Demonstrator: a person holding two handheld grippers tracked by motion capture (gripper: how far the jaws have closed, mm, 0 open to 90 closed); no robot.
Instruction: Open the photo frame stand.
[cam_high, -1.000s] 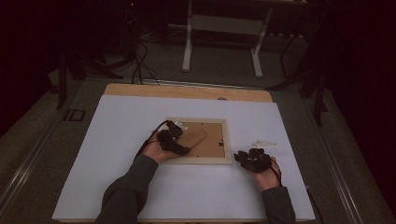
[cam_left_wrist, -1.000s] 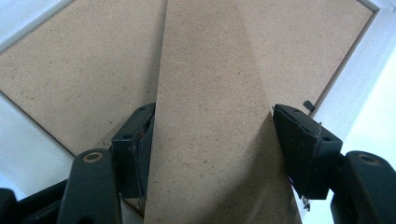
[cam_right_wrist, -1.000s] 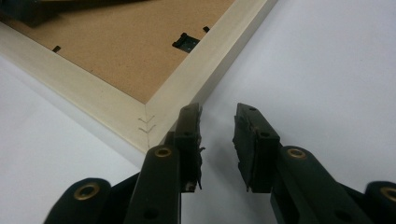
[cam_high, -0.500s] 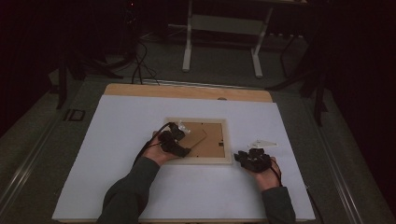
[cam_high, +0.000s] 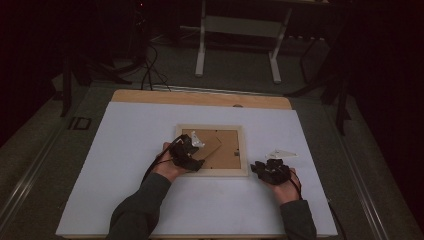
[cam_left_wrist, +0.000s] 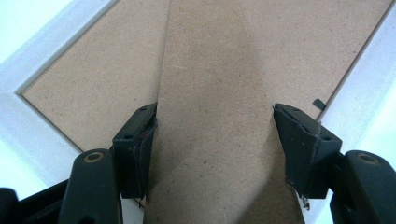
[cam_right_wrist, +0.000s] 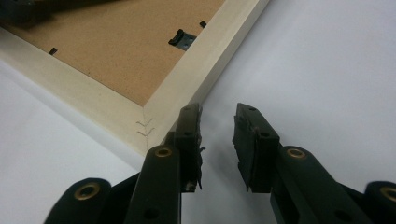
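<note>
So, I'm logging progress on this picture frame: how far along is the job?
Done: the picture frame lies face down on the table. In hand: the left gripper straddles the brown easel stand, one finger against its edge. The right gripper waits open beside the frame's corner. Left: the backing board sits in place, a tab over it.

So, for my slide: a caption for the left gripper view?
Left gripper fingers straddle the easel stand on the picture frame's brown backing.

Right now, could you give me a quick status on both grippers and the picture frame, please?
Left gripper straddling the frame's stand, jaws wide. Right gripper open, empty, beside the picture frame corner. Frame face-down; nothing in the way.
</note>
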